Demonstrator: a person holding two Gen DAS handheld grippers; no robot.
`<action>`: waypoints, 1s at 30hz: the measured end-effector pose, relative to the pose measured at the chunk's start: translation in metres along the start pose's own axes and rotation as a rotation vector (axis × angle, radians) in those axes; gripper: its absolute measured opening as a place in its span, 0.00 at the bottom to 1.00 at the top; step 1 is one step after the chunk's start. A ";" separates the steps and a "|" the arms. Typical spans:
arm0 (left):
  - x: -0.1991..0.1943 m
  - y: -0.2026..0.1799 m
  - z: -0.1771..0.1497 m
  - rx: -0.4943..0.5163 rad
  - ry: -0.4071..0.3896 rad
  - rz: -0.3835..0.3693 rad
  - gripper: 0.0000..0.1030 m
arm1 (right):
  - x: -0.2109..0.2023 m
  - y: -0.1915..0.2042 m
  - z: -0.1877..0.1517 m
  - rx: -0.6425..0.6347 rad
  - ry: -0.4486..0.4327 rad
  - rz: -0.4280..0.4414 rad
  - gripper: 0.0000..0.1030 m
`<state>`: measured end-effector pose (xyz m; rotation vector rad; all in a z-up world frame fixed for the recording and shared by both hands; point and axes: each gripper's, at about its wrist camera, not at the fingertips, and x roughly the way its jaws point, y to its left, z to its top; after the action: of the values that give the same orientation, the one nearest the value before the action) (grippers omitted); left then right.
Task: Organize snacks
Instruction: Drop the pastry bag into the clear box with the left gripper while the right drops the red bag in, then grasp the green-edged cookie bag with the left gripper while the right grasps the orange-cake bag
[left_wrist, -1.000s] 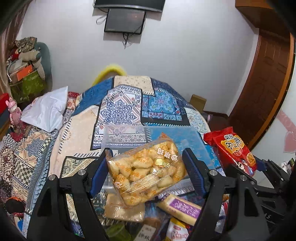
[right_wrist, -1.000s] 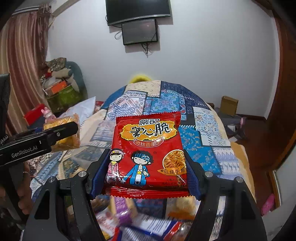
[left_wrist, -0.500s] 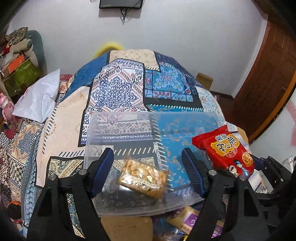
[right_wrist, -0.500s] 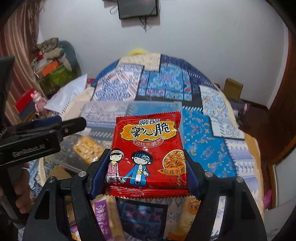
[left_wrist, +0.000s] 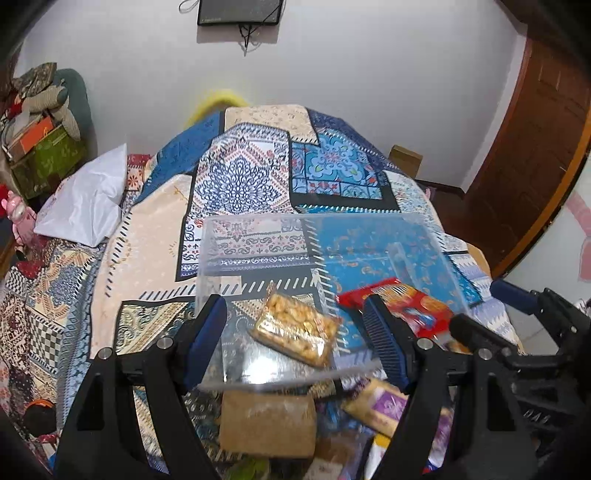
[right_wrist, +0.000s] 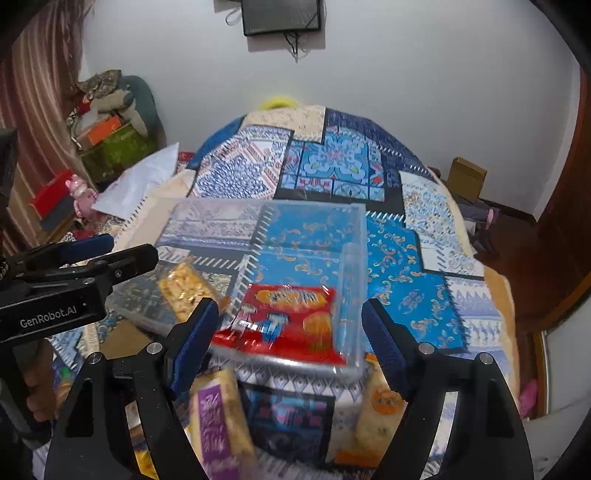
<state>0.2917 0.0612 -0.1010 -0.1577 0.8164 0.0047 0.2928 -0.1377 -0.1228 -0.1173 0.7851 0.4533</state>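
A clear plastic bin (left_wrist: 258, 236) (right_wrist: 354, 236) sits on the patterned bedspread. A clear bag of golden crackers (left_wrist: 295, 334) (right_wrist: 183, 286) lies inside it at the left. A red noodle snack packet (right_wrist: 284, 321) (left_wrist: 417, 310) lies inside at the right, motion-blurred. My left gripper (left_wrist: 295, 343) is open and empty just in front of the bin's near wall. My right gripper (right_wrist: 288, 339) is open and empty at the bin's near right corner, with the red packet just beyond its fingers.
Loose snacks lie in front of the bin: a purple-labelled bar (right_wrist: 218, 417) (left_wrist: 388, 406), a brown packet (left_wrist: 267, 424), an orange-printed packet (right_wrist: 380, 406). A white pillow (left_wrist: 88, 199) lies at the left. A cardboard box (right_wrist: 467, 177) stands on the floor to the right of the bed.
The left gripper opened and dropped the cracker bag into the bin. Then the right gripper opened and the red packet fell into the bin's right side. Both grippers tilted downward.
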 end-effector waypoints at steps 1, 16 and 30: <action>-0.009 -0.001 -0.002 0.007 -0.010 0.001 0.74 | -0.009 0.000 -0.002 -0.002 -0.012 0.000 0.75; -0.109 -0.007 -0.053 0.085 -0.099 0.018 0.91 | -0.092 -0.006 -0.034 0.018 -0.119 0.006 0.75; -0.090 0.034 -0.133 0.032 0.024 0.094 0.93 | -0.091 -0.017 -0.096 0.050 -0.036 -0.031 0.76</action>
<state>0.1312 0.0808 -0.1297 -0.0890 0.8469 0.0781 0.1812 -0.2109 -0.1278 -0.0750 0.7575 0.4049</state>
